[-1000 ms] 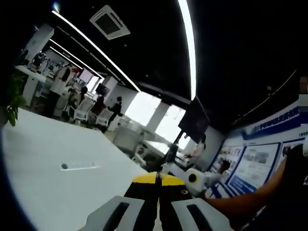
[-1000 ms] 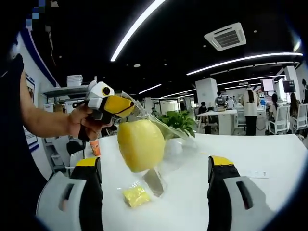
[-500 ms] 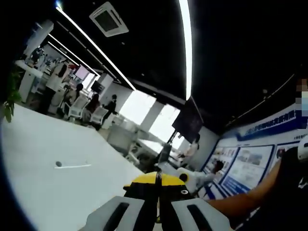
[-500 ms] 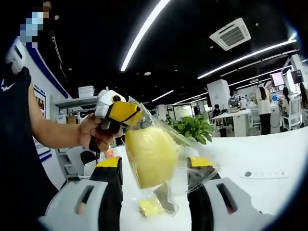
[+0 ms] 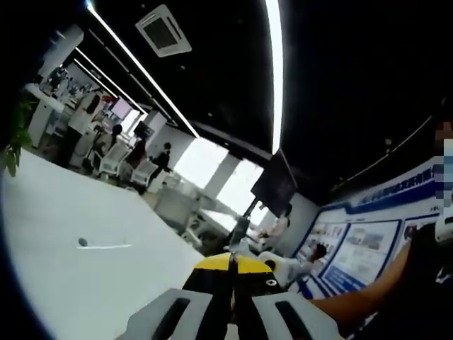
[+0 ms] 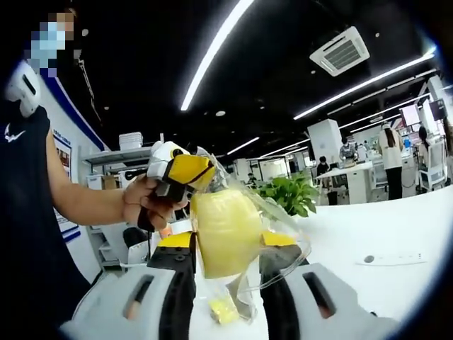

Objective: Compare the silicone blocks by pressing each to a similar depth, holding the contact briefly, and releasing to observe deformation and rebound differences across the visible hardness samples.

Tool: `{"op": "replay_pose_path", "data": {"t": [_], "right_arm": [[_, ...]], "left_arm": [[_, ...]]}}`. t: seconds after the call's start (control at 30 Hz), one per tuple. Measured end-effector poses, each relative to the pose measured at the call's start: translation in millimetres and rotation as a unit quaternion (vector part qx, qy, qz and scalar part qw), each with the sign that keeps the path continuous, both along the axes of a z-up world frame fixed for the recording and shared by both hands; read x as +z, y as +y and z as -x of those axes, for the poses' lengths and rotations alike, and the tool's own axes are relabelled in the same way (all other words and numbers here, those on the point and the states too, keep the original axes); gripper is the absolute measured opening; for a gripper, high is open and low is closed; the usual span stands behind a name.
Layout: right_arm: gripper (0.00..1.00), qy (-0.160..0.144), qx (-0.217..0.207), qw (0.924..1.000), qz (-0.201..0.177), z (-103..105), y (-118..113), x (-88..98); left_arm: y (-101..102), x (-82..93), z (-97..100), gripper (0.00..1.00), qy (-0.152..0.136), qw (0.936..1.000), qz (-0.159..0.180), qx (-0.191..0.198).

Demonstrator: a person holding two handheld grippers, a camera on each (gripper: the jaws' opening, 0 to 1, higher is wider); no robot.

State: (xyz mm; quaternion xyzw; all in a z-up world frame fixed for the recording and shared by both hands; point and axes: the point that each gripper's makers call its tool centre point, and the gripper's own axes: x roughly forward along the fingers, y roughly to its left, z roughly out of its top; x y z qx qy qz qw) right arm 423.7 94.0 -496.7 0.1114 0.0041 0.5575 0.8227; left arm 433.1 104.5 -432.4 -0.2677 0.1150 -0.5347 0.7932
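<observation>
A large yellow silicone block (image 6: 225, 212) hangs inside a clear plastic bag (image 6: 287, 237) above the white table (image 6: 396, 227). My left gripper (image 6: 200, 172), white with yellow tips, comes in from the left and is shut on the bag's top; a hand (image 6: 145, 202) holds it. In the left gripper view its jaws (image 5: 230, 265) stand pressed together. My right gripper (image 6: 226, 244) is shut on the block through the bag, with one jaw against each side. A small yellow block (image 6: 223, 309) lies on the table below, between the jaws.
A thin white strip with a round dark spot (image 6: 393, 258) lies on the table to the right, the same strip (image 5: 102, 245) showing on the table (image 5: 49, 234). A green plant (image 6: 290, 195) stands behind the bag. People and desks fill the far background.
My right jaws have come together from wide open onto the bagged yellow block. The left gripper has kept its hold on the bag's top.
</observation>
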Motion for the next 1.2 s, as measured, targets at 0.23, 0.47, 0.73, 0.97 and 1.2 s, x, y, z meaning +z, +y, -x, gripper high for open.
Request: {"op": "replay_pose_path", "data": {"t": [0.23,0.47,0.73,0.97,1.2], "right_arm": [[0.25,0.006,0.008,0.9999,0.004,4.1,-0.2,-1.9],[0.21,0.015,0.018,0.9997,0.009,7.3,1.8,-3.1],[0.14,0.039,0.035,0.9982,0.028,12.8,4.6,-3.4],[0.09,0.067,0.044,0.9960,0.040,15.8,5.2,-1.6],[0.05,0.088,0.048,0.9936,0.053,16.5,5.3,-6.7]], "left_arm": [[-0.9,-1.4,1.3,0.00,0.001,1.0000,-0.001,-0.003],[0.8,-3.0,2.0,0.00,0.004,1.0000,-0.002,-0.002],[3.6,-4.4,3.2,0.00,0.007,1.0000,-0.004,-0.004],[4.9,-4.0,3.4,0.00,0.000,1.0000,-0.005,-0.003],[5.3,-9.3,2.9,0.00,-0.007,0.9999,-0.015,-0.003]]}}
